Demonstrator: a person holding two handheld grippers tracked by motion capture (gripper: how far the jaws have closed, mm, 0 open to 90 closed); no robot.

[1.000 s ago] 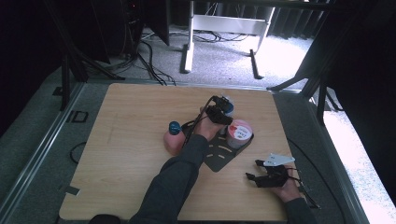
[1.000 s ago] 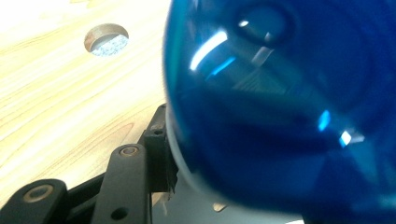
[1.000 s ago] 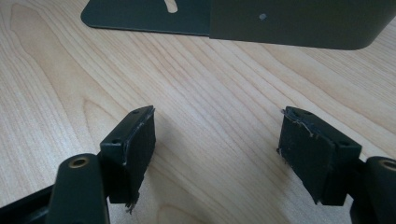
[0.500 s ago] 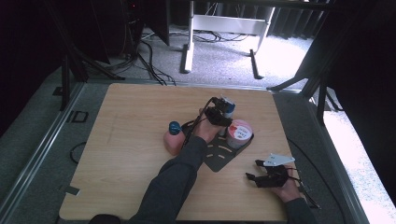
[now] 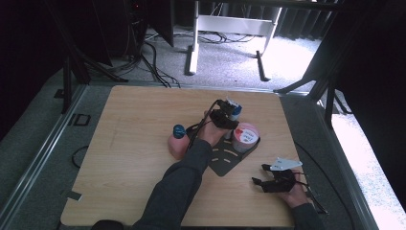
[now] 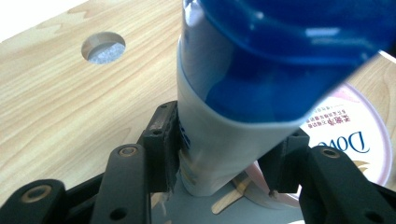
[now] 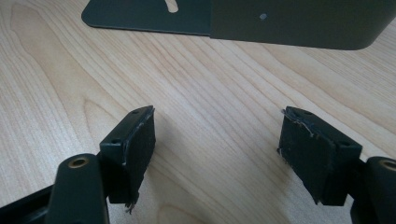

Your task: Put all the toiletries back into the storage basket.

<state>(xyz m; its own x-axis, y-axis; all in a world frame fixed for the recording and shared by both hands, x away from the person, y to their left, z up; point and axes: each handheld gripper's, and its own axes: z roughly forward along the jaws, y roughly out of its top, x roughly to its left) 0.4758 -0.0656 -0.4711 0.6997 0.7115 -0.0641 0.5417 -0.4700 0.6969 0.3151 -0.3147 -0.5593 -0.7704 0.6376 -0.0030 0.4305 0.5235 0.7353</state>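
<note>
Nothing has moved since the earlier frame. Left hand-held gripper (image 6: 219, 154) stays clamped on the blue-capped tube (image 6: 243, 107), long axis upright, directly over the black rack (image 5: 225, 160); Dove jar (image 6: 348, 140) just beside. Right hand-held gripper (image 7: 217, 154) wide, empty, on the counter (image 5: 139, 124).

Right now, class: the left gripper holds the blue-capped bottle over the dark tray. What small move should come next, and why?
Probably lower it straight down. The left gripper clamps the blue-capped bottle upright over the dark tray, beside the pink Dove tub, so release looks premature. The right gripper rests open on the table.
</note>
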